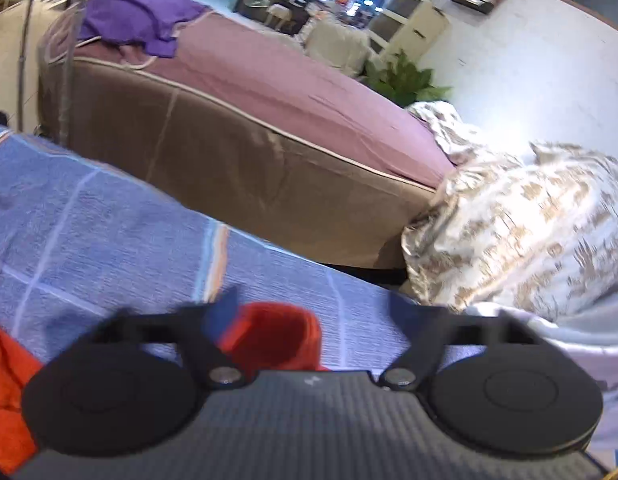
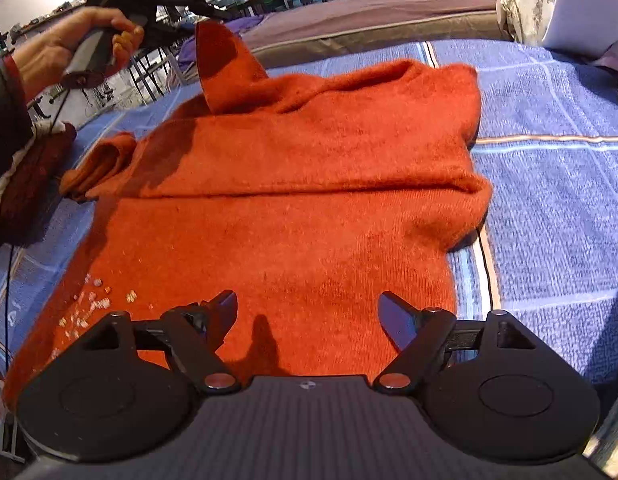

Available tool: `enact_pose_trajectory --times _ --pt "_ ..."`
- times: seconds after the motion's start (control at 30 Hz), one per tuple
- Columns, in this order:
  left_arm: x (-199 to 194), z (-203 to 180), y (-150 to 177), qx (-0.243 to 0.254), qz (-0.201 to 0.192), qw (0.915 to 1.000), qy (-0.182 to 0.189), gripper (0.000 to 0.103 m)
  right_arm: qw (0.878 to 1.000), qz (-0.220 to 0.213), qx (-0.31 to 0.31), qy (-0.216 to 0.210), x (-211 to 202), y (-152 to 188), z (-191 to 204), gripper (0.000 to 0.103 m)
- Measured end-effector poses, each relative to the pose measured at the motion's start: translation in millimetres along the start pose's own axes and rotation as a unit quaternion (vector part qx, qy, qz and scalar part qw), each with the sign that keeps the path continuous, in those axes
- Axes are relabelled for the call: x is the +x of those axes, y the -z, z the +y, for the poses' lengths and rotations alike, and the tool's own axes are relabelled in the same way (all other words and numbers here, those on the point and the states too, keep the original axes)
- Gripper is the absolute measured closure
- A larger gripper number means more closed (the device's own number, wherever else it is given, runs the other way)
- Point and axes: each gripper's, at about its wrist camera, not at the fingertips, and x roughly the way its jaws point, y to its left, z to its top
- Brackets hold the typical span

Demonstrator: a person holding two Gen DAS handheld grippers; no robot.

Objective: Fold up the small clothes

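Observation:
An orange knit sweater (image 2: 293, 184) lies spread on the blue checked bedspread (image 2: 549, 200), its upper part folded down across the middle. My right gripper (image 2: 307, 312) is open and empty just above the sweater's near hem. My left gripper (image 1: 313, 316) has its jaws wide apart; a lifted orange sleeve end (image 1: 277, 336) sits between them against the left finger. In the right wrist view the left gripper (image 2: 157, 12) is at the far left with a sleeve tip (image 2: 225, 68) standing up beside it.
A second bed with a mauve sheet (image 1: 269, 80) and brown side stands beyond the bedspread (image 1: 89, 216). A purple cloth (image 1: 137, 16) lies on it. A white and beige patterned quilt (image 1: 521, 224) is piled at the right. Small white beads (image 2: 89, 308) dot the sweater's left hem.

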Motion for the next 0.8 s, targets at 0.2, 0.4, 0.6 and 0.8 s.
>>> enact_pose_trajectory --times 0.2,0.4,0.6,0.8 --pt "4 34 7 0.232 0.061 0.9575 -0.16 0.026 0.999 -0.019 0.008 -0.041 21 -64 -3 0.0" --pt "14 71 37 0.338 0.132 0.9219 -0.136 0.035 0.995 0.006 0.041 -0.088 75 -121 1 0.0" --pt "14 72 70 0.32 0.141 0.9339 -0.076 0.083 0.994 0.022 0.043 -0.1 97 -124 24 0.0" --pt "0 51 99 0.405 0.176 0.8961 -0.044 0.102 0.993 0.055 0.044 -0.094 99 -102 19 0.0"
